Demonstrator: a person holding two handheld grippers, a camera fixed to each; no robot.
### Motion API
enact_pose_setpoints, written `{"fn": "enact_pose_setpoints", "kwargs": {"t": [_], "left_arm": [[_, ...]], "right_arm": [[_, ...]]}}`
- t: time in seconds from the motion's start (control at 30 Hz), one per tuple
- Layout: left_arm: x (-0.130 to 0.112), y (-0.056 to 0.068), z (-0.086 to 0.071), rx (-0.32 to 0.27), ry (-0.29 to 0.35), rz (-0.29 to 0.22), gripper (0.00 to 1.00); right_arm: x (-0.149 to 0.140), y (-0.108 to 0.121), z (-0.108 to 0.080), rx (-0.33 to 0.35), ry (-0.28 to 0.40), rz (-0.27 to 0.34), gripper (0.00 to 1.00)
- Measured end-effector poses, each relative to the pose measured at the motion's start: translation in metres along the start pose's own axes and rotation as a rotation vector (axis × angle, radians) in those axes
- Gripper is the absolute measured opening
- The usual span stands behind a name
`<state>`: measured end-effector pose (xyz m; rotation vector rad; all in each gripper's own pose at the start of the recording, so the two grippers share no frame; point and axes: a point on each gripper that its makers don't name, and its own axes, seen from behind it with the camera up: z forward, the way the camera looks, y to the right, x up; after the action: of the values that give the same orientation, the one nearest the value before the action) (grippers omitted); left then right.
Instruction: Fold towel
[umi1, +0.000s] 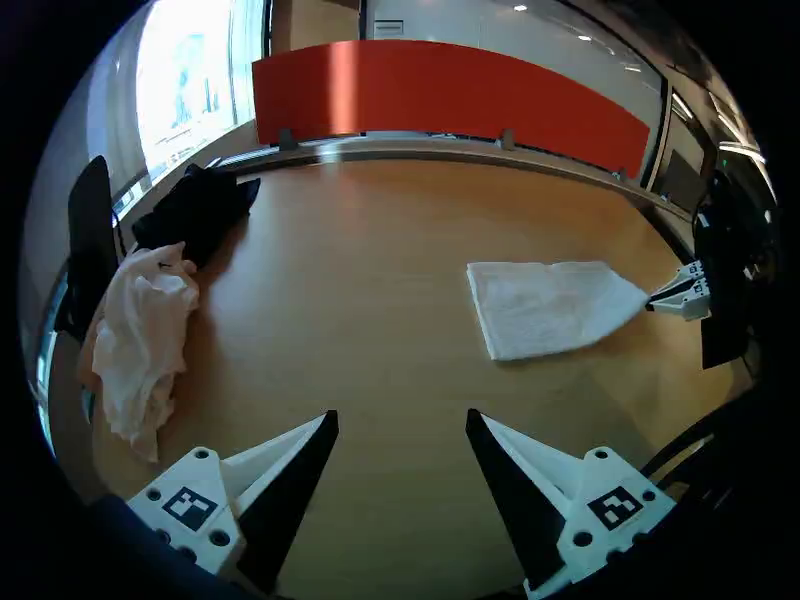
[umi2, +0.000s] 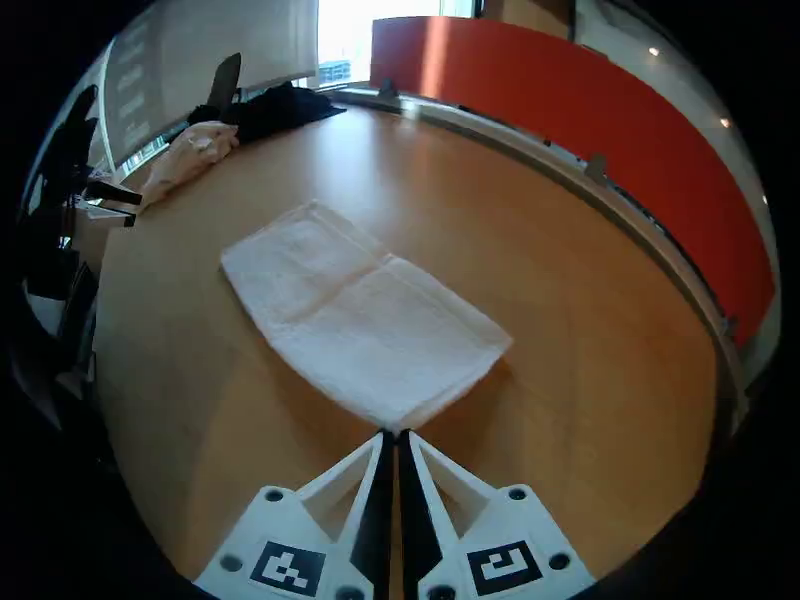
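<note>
Curved wooden table (umi1: 380, 260), orange partition (umi1: 450, 90) behind, bright window (umi1: 190, 80), ceiling lights (umi1: 519, 8)

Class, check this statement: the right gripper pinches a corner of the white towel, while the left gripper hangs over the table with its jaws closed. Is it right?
Not quite. The left gripper has its jaws open, wide apart over the table, as the left gripper view shows. The right gripper does pinch a corner of the white towel.
</note>
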<state>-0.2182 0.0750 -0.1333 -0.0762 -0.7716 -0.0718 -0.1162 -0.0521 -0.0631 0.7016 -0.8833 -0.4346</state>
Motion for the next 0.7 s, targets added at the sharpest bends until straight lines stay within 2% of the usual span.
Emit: {"fn": "enact_pose_setpoints", "kwargs": {"t": [0.27,0.5,0.7], "left_arm": [[0.003,-0.008,-0.008,0.029,0.047,-0.009,0.95],[0.013,-0.013,-0.021,0.059,0.136,-0.027,0.95],[0.01,-0.011,-0.029,0.062,0.165,-0.042,0.95]], "right_arm": [[0.015,0.004,-0.009,-0.01,0.016,-0.029,0.03],[0.05,0.002,-0.012,-0.01,0.049,-0.102,0.03],[0.08,-0.003,-0.013,-0.001,0.066,-0.176,0.03]]}}
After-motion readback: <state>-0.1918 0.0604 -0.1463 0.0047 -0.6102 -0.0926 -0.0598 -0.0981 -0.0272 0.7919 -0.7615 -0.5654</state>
